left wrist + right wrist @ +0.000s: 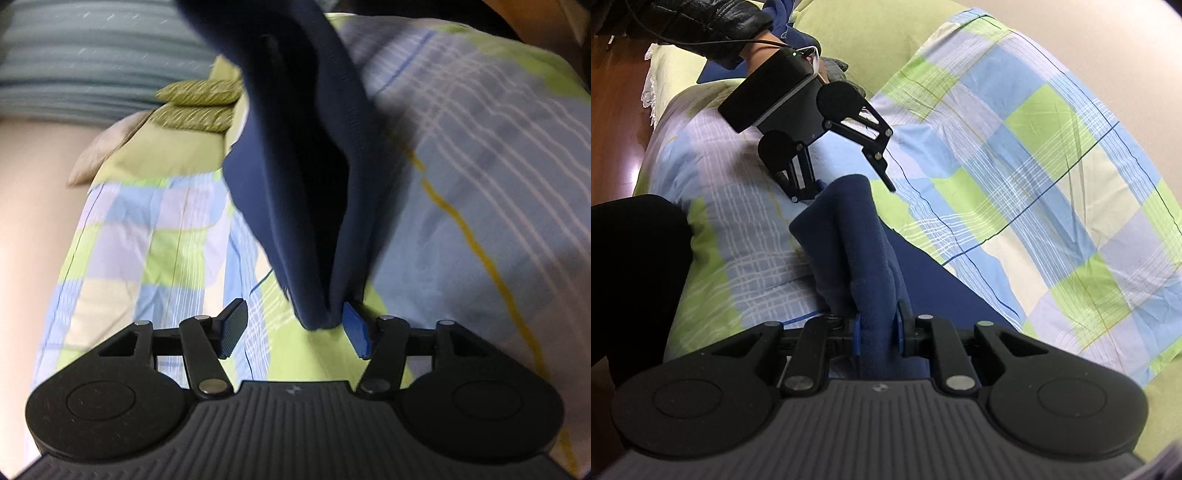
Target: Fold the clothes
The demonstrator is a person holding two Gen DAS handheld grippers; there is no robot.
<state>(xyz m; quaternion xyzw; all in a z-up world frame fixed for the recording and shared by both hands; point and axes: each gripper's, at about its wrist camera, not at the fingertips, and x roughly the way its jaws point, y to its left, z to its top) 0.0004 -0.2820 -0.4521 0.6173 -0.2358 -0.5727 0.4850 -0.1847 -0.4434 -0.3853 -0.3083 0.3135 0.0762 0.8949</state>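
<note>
Open checked bedspread toward the wall side, blocked nearer in by the raised navy garment (left gripper just beside it).

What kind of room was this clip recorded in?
Most likely a bedroom. The work surface is a bed with a checked quilt in green, blue and white, green patterned pillows lie at its far end, and a wood floor shows beside it. A navy garment is being folded on the quilt.
</note>
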